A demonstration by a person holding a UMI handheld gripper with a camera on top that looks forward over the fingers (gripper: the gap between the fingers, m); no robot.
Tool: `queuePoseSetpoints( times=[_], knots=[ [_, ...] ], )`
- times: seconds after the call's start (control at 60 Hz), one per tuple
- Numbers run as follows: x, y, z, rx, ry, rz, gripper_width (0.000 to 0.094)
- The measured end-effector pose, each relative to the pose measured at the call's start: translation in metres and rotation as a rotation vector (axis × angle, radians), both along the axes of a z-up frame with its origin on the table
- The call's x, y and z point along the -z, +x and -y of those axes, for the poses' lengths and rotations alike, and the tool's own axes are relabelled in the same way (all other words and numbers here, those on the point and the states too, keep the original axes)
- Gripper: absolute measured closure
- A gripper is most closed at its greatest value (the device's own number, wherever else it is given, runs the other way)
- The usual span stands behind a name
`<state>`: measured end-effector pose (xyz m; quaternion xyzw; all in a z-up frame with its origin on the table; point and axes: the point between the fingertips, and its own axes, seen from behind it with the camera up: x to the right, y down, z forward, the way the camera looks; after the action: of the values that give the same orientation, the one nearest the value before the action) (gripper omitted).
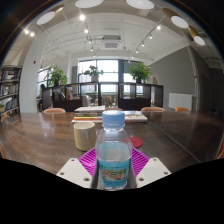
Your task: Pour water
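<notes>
water bottle point(113, 152) stands upright between the gripper point(113, 168) fingers, its blue cap on and its label facing the camera. the magenta pads point(88, 160) show at both sides of the bottle and look to be pressing on its body, so the gripper seems pinched on the bottle rather than spread around it. whether the bottle's base rests on the wooden table point(40, 140) or is lifted clear of it cannot be told, since the base is hidden.

a pale cup point(85, 135) stands on the table just behind the bottle and a little to its left, close to it but not clearly touching. farther behind the bottle lie some flat things like books point(100, 115), with chairs and windows beyond.

judging by this, the step in hand is the grasp or carry of the bottle, before any pouring. the cap appears to be on, which would block the water. the next move likely calls for bringing the bottle's mouth over the cup, then tilting it slowly toward the cup's rim.
</notes>
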<state>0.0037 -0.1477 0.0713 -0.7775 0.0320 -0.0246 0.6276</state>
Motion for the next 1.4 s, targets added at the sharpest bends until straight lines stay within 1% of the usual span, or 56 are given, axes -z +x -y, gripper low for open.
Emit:
queuePoseSetpoints(
  times=[0.017, 0.05, 0.067, 0.083, 0.1, 0.133, 0.15, 0.3, 0.383, 0.467, 0.533, 0.667, 0.767, 0.933, 1.067, 1.167, 1.217, 1.3, 1.35, 1.4],
  knots=[
    [0.000, 0.000, 0.000, 0.001, 0.002, 0.003, 0.0519],
    [-0.001, 0.000, 0.000, 0.001, 0.004, 0.009, 0.0529],
    [-0.001, -0.001, 0.000, -0.002, 0.003, 0.013, 0.0563],
    [-0.001, -0.001, 0.000, -0.002, 0.003, 0.016, 0.0564],
    [-0.001, -0.001, 0.000, -0.003, 0.003, 0.020, 0.0591],
    [-0.001, 0.000, 0.001, 0.001, 0.002, 0.026, 0.0609],
    [-0.001, 0.000, 0.001, -0.002, -0.001, 0.030, 0.0636],
    [-0.001, -0.002, 0.002, -0.011, -0.002, 0.048, 0.0636],
    [0.000, -0.001, -0.001, -0.036, -0.020, 0.062, 0.0638],
    [-0.006, 0.018, -0.013, -0.024, -0.040, 0.155, 0.0637],
    [-0.012, 0.034, -0.028, -0.005, -0.053, 0.284, 0.0638],
    [-0.045, 0.055, -0.060, -0.004, -0.077, 0.616, 0.0638],
    [-0.073, 0.056, -0.090, -0.014, -0.077, 0.930, 0.0637],
    [-0.102, 0.034, -0.131, -0.042, -0.050, 1.398, 0.0638],
    [-0.109, 0.020, -0.149, -0.070, -0.035, 1.701, 0.0639],
    [-0.110, 0.004, -0.161, -0.083, -0.009, 1.907, 0.0637],
    [-0.107, -0.001, -0.166, -0.101, 0.004, 1.996, 0.0637],
    [-0.104, -0.009, -0.173, -0.093, 0.013, 2.135, 0.0639],
    [-0.100, -0.017, -0.177, -0.113, 0.029, 2.203, 0.0638],
    [-0.099, -0.020, -0.180, -0.105, 0.035, 2.254, 0.0639]
  ],
)
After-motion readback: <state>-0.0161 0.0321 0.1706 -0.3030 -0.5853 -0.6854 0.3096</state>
